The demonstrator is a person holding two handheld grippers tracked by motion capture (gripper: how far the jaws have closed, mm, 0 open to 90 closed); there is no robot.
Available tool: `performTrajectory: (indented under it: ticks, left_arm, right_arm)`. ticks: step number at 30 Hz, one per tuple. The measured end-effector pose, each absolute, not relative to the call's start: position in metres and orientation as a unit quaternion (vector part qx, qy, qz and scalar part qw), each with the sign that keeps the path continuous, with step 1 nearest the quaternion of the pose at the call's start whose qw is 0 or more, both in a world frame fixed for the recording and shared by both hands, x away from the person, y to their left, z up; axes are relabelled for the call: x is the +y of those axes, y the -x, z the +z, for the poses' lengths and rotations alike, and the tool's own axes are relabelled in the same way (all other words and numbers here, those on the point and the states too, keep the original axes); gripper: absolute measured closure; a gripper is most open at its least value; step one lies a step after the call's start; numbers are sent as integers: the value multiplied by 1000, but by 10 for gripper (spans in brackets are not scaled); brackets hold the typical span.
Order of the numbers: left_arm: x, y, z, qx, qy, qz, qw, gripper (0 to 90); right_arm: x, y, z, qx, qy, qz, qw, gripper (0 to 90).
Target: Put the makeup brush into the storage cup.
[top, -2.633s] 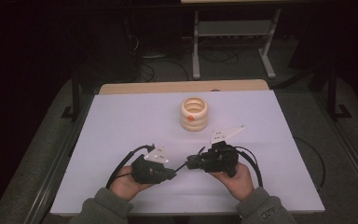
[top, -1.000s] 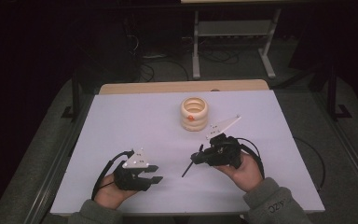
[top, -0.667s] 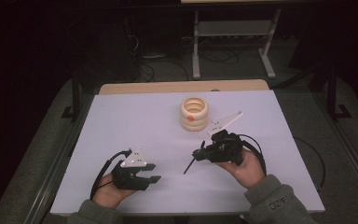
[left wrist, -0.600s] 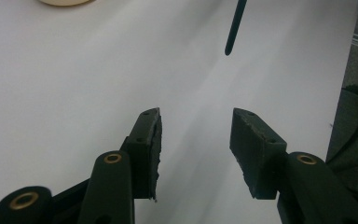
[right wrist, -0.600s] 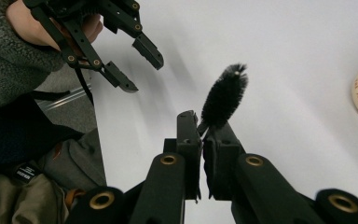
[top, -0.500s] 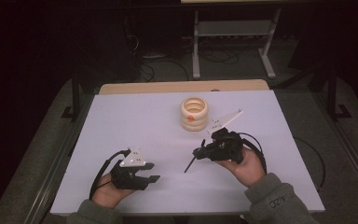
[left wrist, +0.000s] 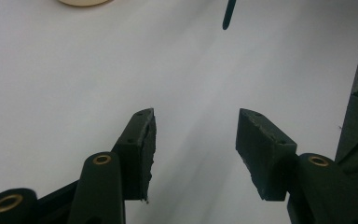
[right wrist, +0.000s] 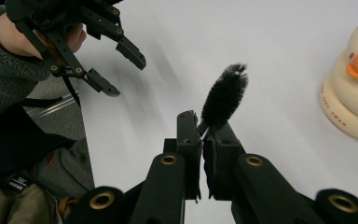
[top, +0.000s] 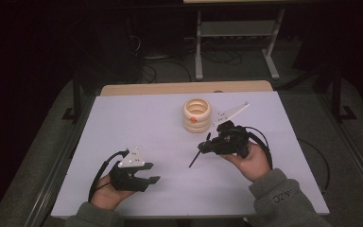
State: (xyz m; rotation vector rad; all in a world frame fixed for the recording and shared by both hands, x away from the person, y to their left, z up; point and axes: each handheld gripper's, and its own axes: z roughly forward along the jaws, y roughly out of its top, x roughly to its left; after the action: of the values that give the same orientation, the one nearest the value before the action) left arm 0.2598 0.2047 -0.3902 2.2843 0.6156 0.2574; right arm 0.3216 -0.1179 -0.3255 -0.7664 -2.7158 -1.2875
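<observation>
1. A cream ring-shaped container (top: 197, 115) with a small orange duck beak on its side stands on the white table (top: 137, 118), toward the far middle; everything else here is placed from it.
2. The right gripper (top: 207, 145) sits just on the near right side of the container, held in the person's right hand (top: 250, 161). Its jaws are clenched on a thin black brush (right wrist: 223, 99).
3. In the right gripper view the bristled head of the brush sticks up out of the pinched jaws, with the container (right wrist: 354, 93) off to the right and apart from it.
4. In the high view the brush (top: 196, 157) slants down and away from the container toward the near edge of the table.
5. The left gripper (top: 147, 173) is well apart from the container, near the front left of the table, held in the left hand (top: 105, 194). Its jaws stand wide apart with nothing between them.
6. In the left gripper view (left wrist: 193, 140) the container's base (left wrist: 84, 2) just peeks in at the top edge.
</observation>
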Motion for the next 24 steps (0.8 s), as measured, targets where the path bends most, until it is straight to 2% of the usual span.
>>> performTrajectory:
  ticks: [24]
  left_arm:
    - [208, -261, -388, 249, -887, 101, 376, 406]
  right_arm:
    - [-126, -346, -308, -870, 270, -413, 8, 844]
